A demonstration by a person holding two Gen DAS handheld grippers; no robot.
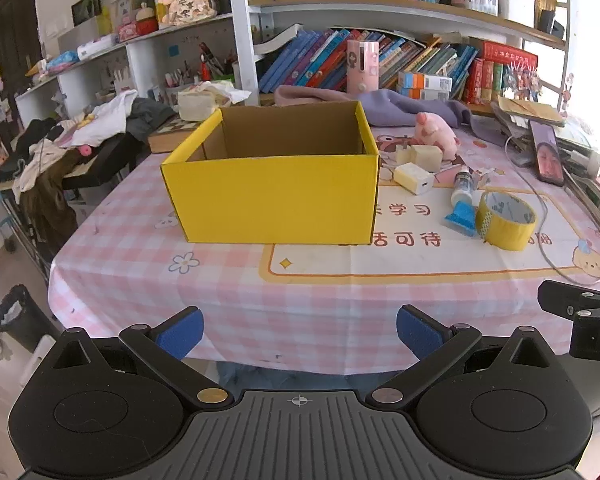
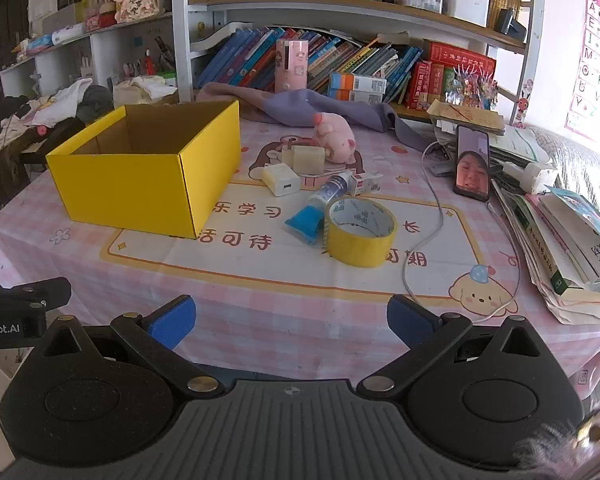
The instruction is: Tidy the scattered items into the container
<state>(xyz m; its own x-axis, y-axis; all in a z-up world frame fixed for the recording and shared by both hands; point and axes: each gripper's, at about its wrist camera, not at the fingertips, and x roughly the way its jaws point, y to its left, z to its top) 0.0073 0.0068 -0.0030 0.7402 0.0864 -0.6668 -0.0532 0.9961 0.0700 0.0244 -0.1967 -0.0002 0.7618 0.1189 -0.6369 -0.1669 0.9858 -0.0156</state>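
An open yellow cardboard box (image 1: 274, 196) (image 2: 140, 184) stands on the pink checked tablecloth, empty as far as I see. To its right lie a yellow tape roll (image 1: 506, 220) (image 2: 360, 230), a blue block (image 1: 462, 218) (image 2: 304, 224), a glue bottle (image 1: 462, 186) (image 2: 332, 190), a white charger (image 1: 414, 178) (image 2: 282, 184), cream cubes (image 1: 424, 156) (image 2: 306, 158), a small white box (image 2: 366, 182) and a pink plush pig (image 1: 438, 130) (image 2: 336, 134). My left gripper (image 1: 300, 334) and right gripper (image 2: 292, 322) are open and empty, near the table's front edge.
A phone (image 2: 473, 166) with a white cable (image 2: 420, 248) stands at the right, beside stacked books and papers (image 2: 568, 240). A purple cloth (image 2: 300, 106) lies behind the items. Bookshelves fill the back. A cluttered side table (image 1: 60, 148) stands at the left.
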